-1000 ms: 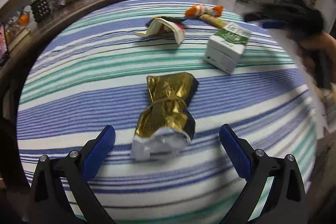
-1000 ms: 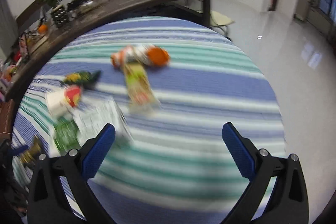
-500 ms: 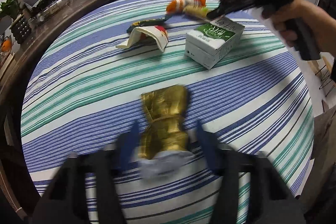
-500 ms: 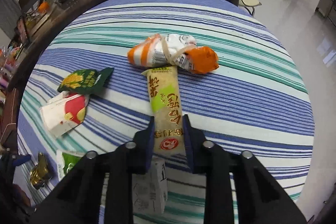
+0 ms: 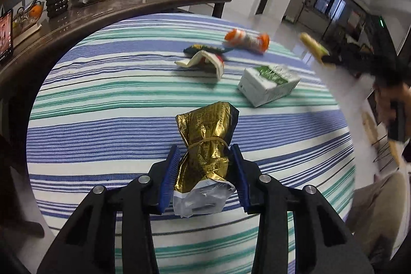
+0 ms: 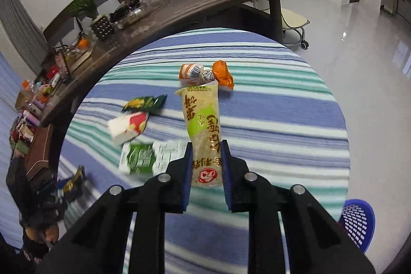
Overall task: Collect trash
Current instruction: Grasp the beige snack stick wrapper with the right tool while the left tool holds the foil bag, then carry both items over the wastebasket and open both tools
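A crumpled gold foil bag (image 5: 208,120) with a rubber band round its neck sits between the blue pads of my left gripper (image 5: 204,148). The jaws are closing and both pads press on the bag, which hangs just above the striped tablecloth (image 5: 102,120). My right gripper (image 6: 207,145) is shut on the near end of a long yellow-green snack wrapper (image 6: 201,114), lifted off the cloth. In the left wrist view that wrapper (image 5: 312,44) shows blurred at the right, above the table edge.
On the cloth lie a white-green carton (image 5: 268,84), a white-red wrapper (image 5: 205,60), a dark green packet (image 6: 143,103) and an orange-white packet (image 6: 205,72). A blue perforated basket (image 6: 357,222) stands off the table's right side. A dark counter (image 5: 102,14) curves behind.
Both grippers went from wide open to shut. The left took the gold bag, the right took the yellow-green wrapper, and both have lifted their items off the cloth.
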A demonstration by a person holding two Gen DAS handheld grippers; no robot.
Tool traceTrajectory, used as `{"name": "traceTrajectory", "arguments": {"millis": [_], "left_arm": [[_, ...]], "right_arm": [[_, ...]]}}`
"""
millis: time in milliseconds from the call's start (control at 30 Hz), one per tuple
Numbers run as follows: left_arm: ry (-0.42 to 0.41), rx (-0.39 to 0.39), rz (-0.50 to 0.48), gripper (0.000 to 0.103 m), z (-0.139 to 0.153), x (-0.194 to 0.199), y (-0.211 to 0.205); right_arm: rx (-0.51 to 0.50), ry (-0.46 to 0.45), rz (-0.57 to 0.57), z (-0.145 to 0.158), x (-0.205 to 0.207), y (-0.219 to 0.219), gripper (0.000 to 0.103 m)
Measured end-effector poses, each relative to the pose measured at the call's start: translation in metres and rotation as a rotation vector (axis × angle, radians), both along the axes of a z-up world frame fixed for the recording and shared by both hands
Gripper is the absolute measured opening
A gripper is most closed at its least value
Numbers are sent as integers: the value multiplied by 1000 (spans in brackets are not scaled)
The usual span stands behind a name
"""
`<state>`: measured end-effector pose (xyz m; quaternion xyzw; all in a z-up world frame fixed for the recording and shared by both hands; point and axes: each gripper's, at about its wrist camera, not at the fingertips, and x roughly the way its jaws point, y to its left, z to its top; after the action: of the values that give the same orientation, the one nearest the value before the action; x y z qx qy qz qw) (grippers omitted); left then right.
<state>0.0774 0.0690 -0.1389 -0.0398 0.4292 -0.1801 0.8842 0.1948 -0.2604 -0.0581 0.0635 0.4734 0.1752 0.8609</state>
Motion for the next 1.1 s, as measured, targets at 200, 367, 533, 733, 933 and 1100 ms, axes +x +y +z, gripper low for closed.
{"name": "traceTrajectory", "arguments": {"millis": [200, 367, 533, 733, 933, 1100], "left_arm": [[-29, -19, -7, 40, 16, -1, -15], [-44, -26, -19, 40, 25, -6, -26], [-57, -32, -46, 40, 30, -9, -40], [-55, -27, -91, 40, 28, -7, -68], [-51, -55, -148, 40, 32, -6, -110], [-46, -73, -269, 40, 39, -5, -183]], "right_arm": [[64, 0, -12, 3, -33, -13, 20], [89, 0, -13, 6, -46, -16, 20], [118, 7, -8, 8, -56, -22, 20], [139, 9, -15, 7, -66, -35, 20], [128, 4, -40, 5, -74, -56, 20], [99, 16, -109, -4, -86, -101, 20]]}}
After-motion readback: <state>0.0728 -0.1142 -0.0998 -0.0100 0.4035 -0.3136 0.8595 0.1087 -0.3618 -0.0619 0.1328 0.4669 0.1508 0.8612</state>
